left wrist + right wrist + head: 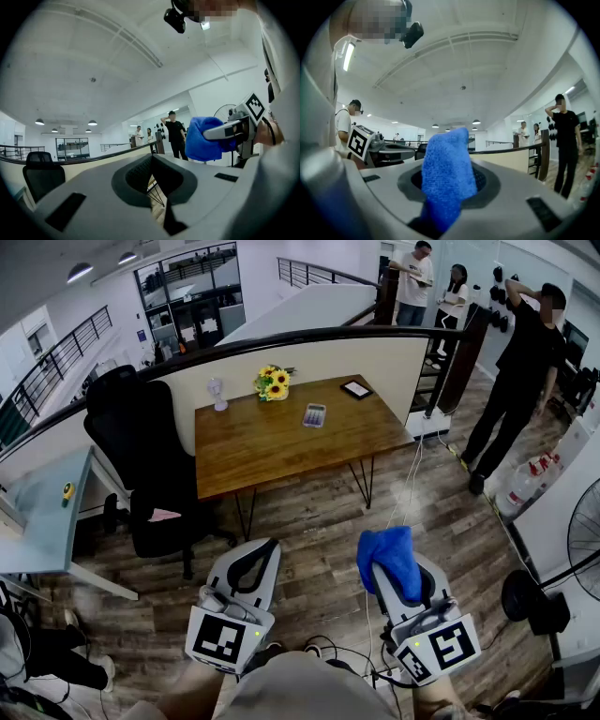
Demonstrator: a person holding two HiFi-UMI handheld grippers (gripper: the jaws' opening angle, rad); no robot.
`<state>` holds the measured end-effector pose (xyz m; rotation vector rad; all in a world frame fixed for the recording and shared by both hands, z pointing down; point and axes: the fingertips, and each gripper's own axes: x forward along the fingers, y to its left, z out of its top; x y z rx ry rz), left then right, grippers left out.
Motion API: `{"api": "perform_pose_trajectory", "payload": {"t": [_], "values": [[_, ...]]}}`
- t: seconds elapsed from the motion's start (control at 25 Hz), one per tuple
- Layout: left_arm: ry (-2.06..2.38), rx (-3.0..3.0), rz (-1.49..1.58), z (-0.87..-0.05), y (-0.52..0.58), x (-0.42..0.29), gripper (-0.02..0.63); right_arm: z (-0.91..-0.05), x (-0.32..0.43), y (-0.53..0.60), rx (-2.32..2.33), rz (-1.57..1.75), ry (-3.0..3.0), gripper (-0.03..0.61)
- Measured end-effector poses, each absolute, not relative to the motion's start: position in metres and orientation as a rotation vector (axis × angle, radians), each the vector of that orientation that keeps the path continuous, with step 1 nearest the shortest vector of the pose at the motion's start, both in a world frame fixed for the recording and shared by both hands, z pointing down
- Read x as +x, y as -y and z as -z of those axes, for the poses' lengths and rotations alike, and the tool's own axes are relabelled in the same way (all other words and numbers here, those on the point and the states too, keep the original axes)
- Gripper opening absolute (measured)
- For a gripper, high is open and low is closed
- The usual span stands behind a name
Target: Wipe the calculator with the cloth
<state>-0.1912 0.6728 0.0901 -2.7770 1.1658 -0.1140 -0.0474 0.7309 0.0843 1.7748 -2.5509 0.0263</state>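
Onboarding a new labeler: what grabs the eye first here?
The bright blue cloth clamped in the right gripper, low in the head view; the left gripper beside it is shut and empty. Farther off, a wooden table carries the calculator and sunflowers.

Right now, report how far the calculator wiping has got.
Done: the right gripper is shut on the blue cloth. In hand: nothing yet; both grippers sit well short of the table, left gripper shut, empty. Left: reach the calculator lying there and wipe it.

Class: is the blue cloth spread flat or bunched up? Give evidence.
Bunched up. The blue cloth rises as a crumpled wad, pinched in the right gripper, nowhere laid flat.
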Motion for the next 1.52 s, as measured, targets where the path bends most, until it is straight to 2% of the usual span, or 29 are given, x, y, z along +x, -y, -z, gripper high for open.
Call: {"api": "perform_pose_trajectory", "payload": {"t": [0.92, 1.52], "values": [[-1.165, -2.81, 0.149, -0.105, -0.644, -0.197, 0.003, -0.108, -0.052, -0.698, 1.744, -0.117, 2.541, 0.135], [-1.097, -2.854, 0.185, -0.12, -0.518, -0.167, 0.003, -0.126, -0.026, -0.577, 1.788, -0.173, 2.472, 0.135]]}}
